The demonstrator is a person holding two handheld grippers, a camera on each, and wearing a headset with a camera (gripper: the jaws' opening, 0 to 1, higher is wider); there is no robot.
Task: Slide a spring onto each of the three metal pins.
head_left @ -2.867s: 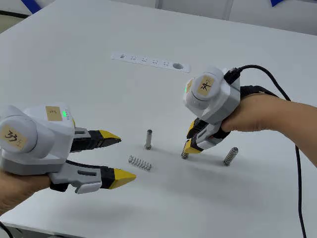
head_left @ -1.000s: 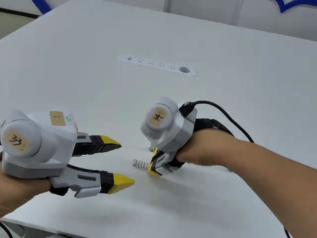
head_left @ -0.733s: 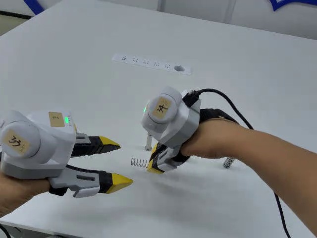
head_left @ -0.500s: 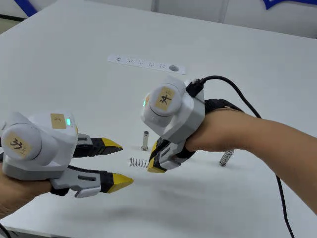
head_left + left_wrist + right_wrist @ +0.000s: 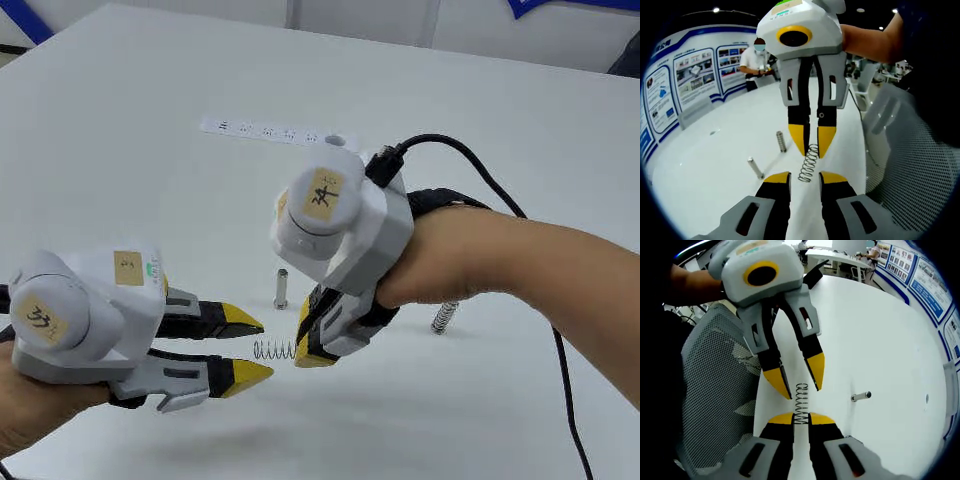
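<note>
My right gripper (image 5: 305, 355) is shut on one end of a small wire spring (image 5: 272, 349), which sticks out toward my left gripper (image 5: 250, 346). The left gripper is open, and the spring's free end lies just in front of its yellow tips. In the left gripper view the right gripper (image 5: 813, 142) comes down from above with the spring (image 5: 809, 162) in its tips. A bare metal pin (image 5: 281, 288) stands on the white table behind the spring. A pin wearing a spring (image 5: 441, 317) stands to the right, partly behind the arm. The right gripper view has the spring (image 5: 801, 402) between both grippers.
A white power strip (image 5: 265, 131) lies farther back on the table (image 5: 120, 150). A black cable (image 5: 480, 180) trails from the right gripper over the arm. A grey mesh chair (image 5: 920, 175) stands off the table's near edge. A person (image 5: 757, 60) stands far behind.
The right gripper left the middle pin, moved left to the loose spring and shut on its end. The spring now points at the left gripper's open jaws. The head camera shifted.
</note>
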